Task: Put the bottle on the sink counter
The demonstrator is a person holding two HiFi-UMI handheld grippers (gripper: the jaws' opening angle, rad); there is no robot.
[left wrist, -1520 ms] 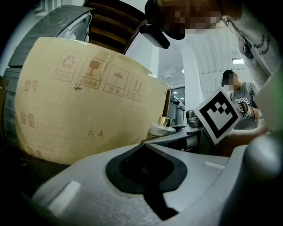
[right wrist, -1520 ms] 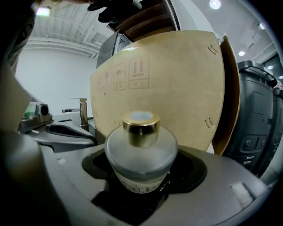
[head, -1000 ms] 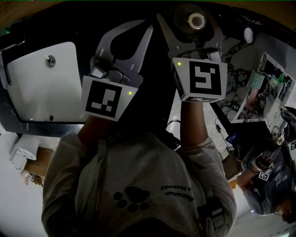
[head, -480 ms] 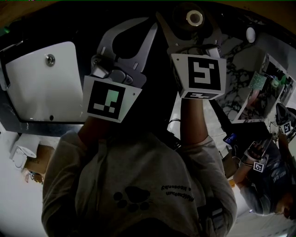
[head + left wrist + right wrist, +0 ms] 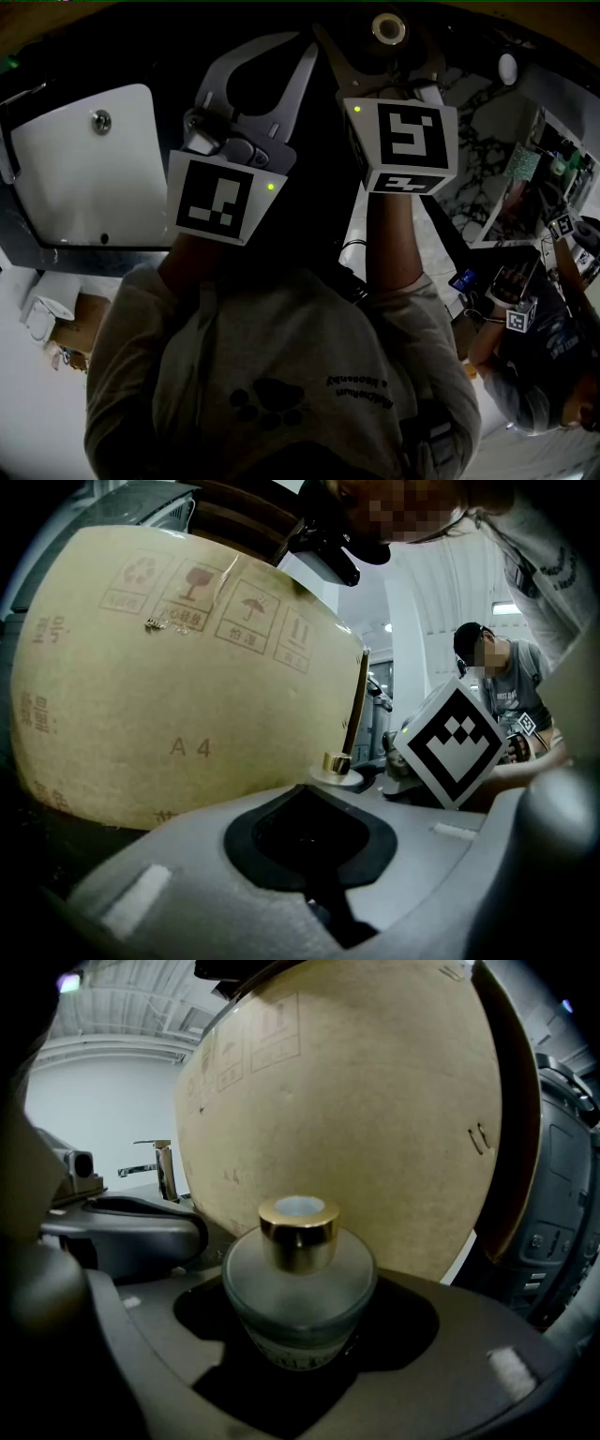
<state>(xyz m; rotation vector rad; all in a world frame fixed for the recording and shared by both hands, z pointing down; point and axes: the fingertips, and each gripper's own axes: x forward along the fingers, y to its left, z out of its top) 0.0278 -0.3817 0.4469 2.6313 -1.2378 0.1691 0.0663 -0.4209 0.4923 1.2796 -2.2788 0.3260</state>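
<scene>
The bottle (image 5: 300, 1283) is a squat frosted glass one with a gold cap (image 5: 387, 28). It sits upright in the hollow between the jaws of my right gripper (image 5: 380, 45), which is shut on its body and held out over the dark counter (image 5: 56, 66). My left gripper (image 5: 302, 49) is held beside it to the left, with its tips together and nothing in the hollow between the jaws. In the left gripper view the bottle's cap (image 5: 336, 763) shows just past the left gripper's (image 5: 314, 797) tips, next to the right gripper's marker cube (image 5: 455, 742).
A white sink basin (image 5: 56, 178) with a metal drain (image 5: 101, 120) lies at the left. A large cardboard box (image 5: 347, 1101) stands close ahead of both grippers. A faucet (image 5: 159, 1171) shows at the left. Another person (image 5: 534, 375) with grippers is at the lower right.
My right gripper has carried the bottle slightly further away, toward the top of the head view. The left gripper has barely moved. The other person at the right has shifted their hands.
</scene>
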